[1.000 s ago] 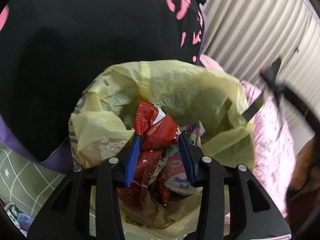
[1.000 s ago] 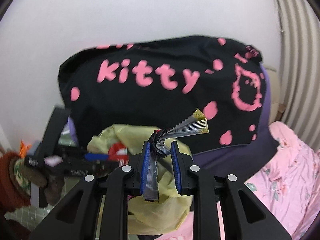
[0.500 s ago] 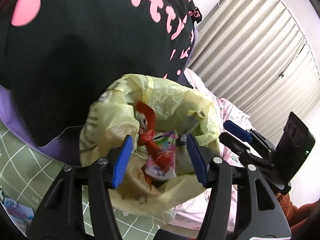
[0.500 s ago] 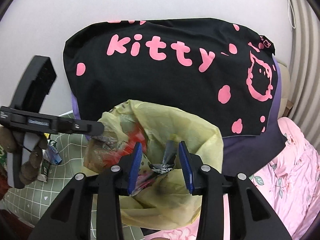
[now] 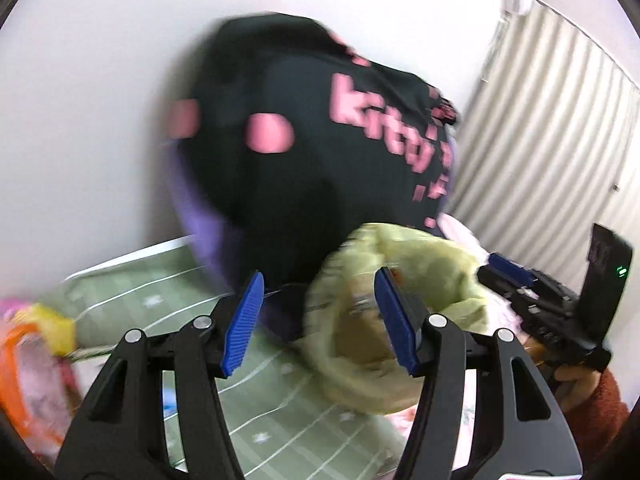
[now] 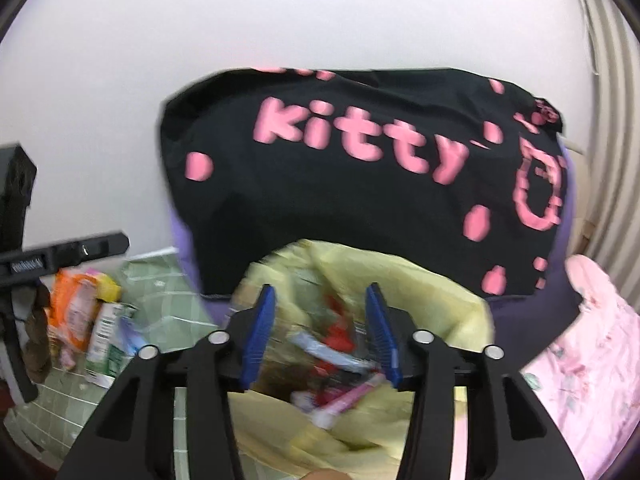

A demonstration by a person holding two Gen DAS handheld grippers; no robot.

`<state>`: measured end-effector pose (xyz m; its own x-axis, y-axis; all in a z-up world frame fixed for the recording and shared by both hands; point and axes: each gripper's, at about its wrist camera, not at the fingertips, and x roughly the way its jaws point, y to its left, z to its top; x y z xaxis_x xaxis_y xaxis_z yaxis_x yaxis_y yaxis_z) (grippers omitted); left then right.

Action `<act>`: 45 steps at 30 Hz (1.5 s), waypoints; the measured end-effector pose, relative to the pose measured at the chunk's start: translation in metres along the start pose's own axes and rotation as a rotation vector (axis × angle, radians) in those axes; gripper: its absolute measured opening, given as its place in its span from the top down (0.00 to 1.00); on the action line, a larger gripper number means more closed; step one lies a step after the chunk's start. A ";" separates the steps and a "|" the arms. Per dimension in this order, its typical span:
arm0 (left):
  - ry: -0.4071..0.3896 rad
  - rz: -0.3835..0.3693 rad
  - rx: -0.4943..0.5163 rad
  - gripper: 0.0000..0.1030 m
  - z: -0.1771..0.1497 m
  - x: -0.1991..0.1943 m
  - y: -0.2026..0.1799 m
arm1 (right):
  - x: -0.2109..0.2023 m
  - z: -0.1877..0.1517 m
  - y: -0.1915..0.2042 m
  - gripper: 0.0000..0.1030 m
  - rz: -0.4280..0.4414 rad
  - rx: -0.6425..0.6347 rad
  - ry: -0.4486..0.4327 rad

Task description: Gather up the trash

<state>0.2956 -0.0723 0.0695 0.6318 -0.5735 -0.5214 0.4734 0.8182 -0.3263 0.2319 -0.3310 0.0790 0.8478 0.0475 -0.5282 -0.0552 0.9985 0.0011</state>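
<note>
Scene: bedding is filling both wrist views, with a green checked sheet (image 6: 168, 292) at lower left and a pink floral cover (image 6: 580, 360) at lower right.
Trash bag: a pale yellow plastic bag (image 6: 448, 308) is sitting open in the lower centre of the right wrist view, directly in front of a black cushion (image 6: 360, 216) lettered "kitty" in pink.
Bag contents: red, white and pink wrappers (image 6: 336, 364) are lying inside the bag mouth; blur is hiding their print.
Right gripper (image 6: 322, 332): its jaws have just been opening and are standing released above the bag mouth, with nothing pinched between the blue pads (image 6: 260, 332).
Left gripper (image 5: 318, 320): its jaws are standing wide and released, holding nothing; the bag rim is showing behind the right-hand pad, while the left-hand pad is sitting over the sheet and the cushion's edge.
Loose trash: an orange packet (image 6: 74, 312) and a green-and-white packet (image 6: 106, 340) are lying on the green sheet at the left edge of the right wrist view, well apart from the bag.
Backdrop: a white wall is occupying the upper frame, and a ribbed curtain (image 5: 560, 132) is hanging at the right.
</note>
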 end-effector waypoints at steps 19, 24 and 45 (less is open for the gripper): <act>-0.103 0.513 -0.377 0.47 -0.109 -0.143 0.199 | 0.047 -0.023 0.170 0.48 0.284 -0.242 0.150; -0.100 0.498 -0.408 0.47 -0.128 -0.157 0.208 | 0.067 -0.043 0.202 0.48 0.328 -0.249 0.210; 0.004 0.481 -0.456 0.47 -0.179 -0.180 0.221 | 0.168 -0.090 0.266 0.94 0.380 -0.220 0.417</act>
<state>0.1767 0.2193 -0.0494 0.7055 -0.1406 -0.6946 -0.1687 0.9186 -0.3573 0.3124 -0.0605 -0.0857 0.4713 0.3404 -0.8136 -0.4594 0.8822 0.1030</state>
